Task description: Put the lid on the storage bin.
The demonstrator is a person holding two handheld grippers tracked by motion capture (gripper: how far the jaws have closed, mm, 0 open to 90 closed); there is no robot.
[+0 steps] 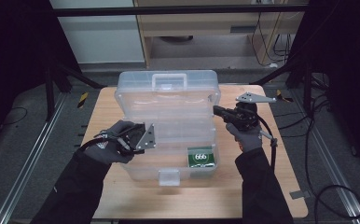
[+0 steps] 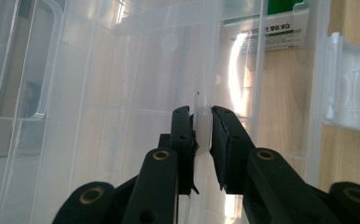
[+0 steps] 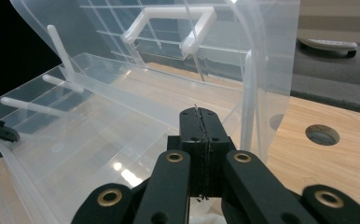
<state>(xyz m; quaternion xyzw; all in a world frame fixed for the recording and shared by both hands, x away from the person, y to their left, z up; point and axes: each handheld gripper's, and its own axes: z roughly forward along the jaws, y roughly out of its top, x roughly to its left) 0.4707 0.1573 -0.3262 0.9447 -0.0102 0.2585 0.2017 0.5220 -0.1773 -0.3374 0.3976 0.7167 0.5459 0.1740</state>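
A clear plastic storage box lies open on the wooden table, its lid standing up at the back with a white handle. A green pack marked 666 lies in its front right corner. My left gripper is at the box's left side; in the left gripper view its jaws are clamped on a thin clear wall of the box. My right gripper is by the box's right edge, and in the right gripper view its jaws are pressed together with nothing seen between them.
The box's front latch hangs over the near side of the table. Bare wood with a round hole lies to the right of the box. Cables trail on the floor at the right. Dark frame legs stand at both back corners.
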